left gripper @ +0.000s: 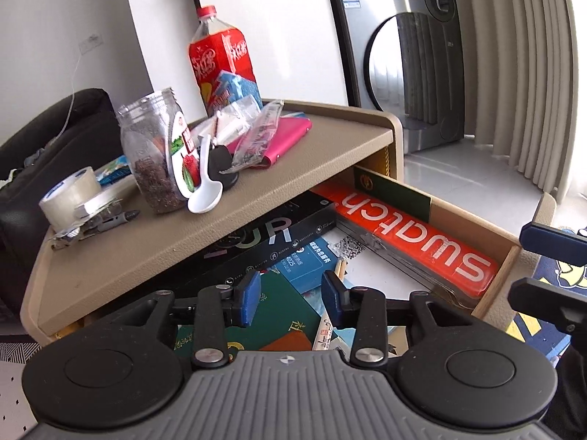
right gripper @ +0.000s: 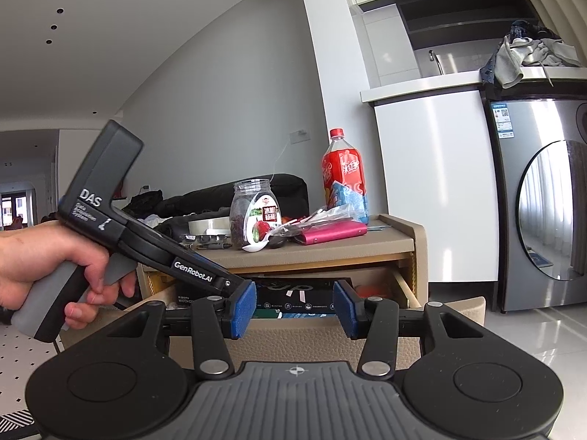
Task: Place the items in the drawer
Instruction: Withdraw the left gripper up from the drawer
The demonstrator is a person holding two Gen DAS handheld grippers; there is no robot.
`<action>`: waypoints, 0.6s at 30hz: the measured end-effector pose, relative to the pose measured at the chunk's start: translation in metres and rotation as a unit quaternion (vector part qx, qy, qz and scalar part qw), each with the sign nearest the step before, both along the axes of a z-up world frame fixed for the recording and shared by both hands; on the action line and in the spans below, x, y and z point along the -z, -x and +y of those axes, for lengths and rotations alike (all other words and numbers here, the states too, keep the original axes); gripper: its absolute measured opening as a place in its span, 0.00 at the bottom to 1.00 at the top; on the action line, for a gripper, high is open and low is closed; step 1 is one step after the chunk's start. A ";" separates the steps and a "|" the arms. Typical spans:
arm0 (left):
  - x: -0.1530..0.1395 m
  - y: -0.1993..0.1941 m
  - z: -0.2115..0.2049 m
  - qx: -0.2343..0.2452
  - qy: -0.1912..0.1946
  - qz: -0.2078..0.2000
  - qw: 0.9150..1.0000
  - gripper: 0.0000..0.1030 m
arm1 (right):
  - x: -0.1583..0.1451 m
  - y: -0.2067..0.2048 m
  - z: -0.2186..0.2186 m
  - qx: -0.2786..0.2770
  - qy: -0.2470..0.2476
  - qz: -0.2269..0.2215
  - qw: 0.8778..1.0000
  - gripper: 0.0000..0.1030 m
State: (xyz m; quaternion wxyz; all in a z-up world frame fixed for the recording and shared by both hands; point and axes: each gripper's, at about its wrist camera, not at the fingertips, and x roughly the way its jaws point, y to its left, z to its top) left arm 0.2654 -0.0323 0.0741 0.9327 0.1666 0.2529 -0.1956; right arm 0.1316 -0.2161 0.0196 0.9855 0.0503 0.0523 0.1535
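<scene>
The beige side table's drawer (left gripper: 458,216) stands pulled out. Inside lie a red "swatch" box (left gripper: 414,238), a black watch box (left gripper: 264,242), papers and chopsticks. My left gripper (left gripper: 291,300) hovers open over the drawer's near part, nothing between its blue pads. On the tabletop (left gripper: 312,161) sit a pink wallet (left gripper: 284,139), a clear jar (left gripper: 157,154), a white spoon (left gripper: 205,190) and a tape roll (left gripper: 69,198). My right gripper (right gripper: 295,310) is open and empty, level with the drawer front (right gripper: 293,337). A hand (right gripper: 44,260) holds the left gripper's handle.
A red drink bottle (left gripper: 220,58) and a blue packet stand at the back of the tabletop, with crumpled plastic bags beside the wallet. A washing machine (right gripper: 543,212) stands to the right, a black sofa (left gripper: 55,128) to the left. Pale tiled floor lies beyond the table.
</scene>
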 end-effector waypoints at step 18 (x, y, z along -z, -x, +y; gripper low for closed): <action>0.003 0.108 0.044 -0.132 0.145 -0.148 0.969 0.67 | 0.002 0.007 0.009 -0.006 0.010 -0.002 1.000 0.49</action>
